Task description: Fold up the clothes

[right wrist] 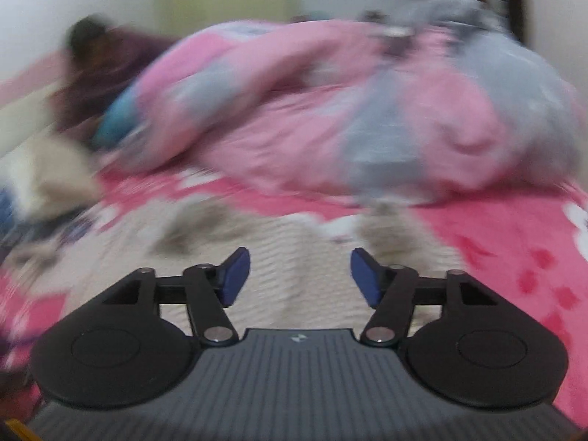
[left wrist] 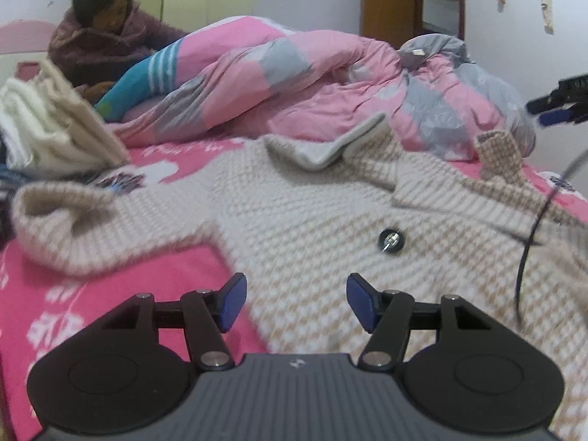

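Both grippers' fingers apart above cardigan on pink bedspread.

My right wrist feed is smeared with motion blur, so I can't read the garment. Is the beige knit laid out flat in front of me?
Observer: Mostly. The beige-and-white houndstooth knit cardigan is spread on the pink patterned bedsheet, collar turned up.
Operator: Any fastenings?
Observer: One dark round button on the front.
Operator: Where's the left sleeve?
Observer: A sleeve with a ribbed cuff curls out to the left wrist view's left.
Operator: Left gripper holding anything?
Observer: No. The left gripper has open jaws, empty.
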{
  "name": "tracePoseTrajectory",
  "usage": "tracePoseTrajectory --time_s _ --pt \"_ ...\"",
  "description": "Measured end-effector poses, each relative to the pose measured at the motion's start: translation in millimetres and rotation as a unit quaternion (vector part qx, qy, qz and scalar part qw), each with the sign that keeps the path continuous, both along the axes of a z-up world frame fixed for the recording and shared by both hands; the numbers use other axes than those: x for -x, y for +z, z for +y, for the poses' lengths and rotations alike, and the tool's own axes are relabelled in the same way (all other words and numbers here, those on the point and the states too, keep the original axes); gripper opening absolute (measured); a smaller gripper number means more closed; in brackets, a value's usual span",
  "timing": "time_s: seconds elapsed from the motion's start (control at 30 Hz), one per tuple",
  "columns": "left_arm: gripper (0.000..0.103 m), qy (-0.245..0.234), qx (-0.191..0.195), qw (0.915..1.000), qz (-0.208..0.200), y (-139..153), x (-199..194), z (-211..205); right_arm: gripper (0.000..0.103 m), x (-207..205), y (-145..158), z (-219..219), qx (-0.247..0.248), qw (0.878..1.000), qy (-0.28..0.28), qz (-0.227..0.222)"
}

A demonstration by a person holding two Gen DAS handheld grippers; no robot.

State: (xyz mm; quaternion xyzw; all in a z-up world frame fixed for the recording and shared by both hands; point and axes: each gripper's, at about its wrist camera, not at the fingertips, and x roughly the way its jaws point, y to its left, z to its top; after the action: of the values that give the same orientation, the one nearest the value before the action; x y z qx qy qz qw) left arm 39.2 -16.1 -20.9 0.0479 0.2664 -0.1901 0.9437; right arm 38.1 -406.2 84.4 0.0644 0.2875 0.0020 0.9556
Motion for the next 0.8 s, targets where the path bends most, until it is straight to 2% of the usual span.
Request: tracePoseTrajectory --time_s 0.1,0.27,0.4,0.53,0.63,0.8 --pt "0.062 -0.015 -0.03 0.9994 0.001 0 -13 -23 0.07 -18 -24 42 0.013 0.997 0.064 0.044" --pt "0.062 -0.027 -0.057 0.998 0.012 -14 -30 -48 0.07 -52 -82 93 0.092 0.98 0.119 0.13" --pt "0.063 -0.021 -0.064 0.9972 0.034 -34 -39 -53 0.07 -52 -101 105 0.119 0.97 0.145 0.152" --pt "0.065 -0.019 -0.059 0.9978 0.024 -42 -38 -52 0.067 -49 -112 104 0.141 0.966 0.148 0.159" --pt "0.067 -0.019 -0.062 0.9977 0.019 -45 -38 -54 0.056 -52 -114 96 0.142 0.971 0.122 0.146" --pt "0.067 -0.02 -0.063 0.9977 0.015 -47 -37 -55 0.022 -64 -121 93 0.153 0.976 0.091 0.122"
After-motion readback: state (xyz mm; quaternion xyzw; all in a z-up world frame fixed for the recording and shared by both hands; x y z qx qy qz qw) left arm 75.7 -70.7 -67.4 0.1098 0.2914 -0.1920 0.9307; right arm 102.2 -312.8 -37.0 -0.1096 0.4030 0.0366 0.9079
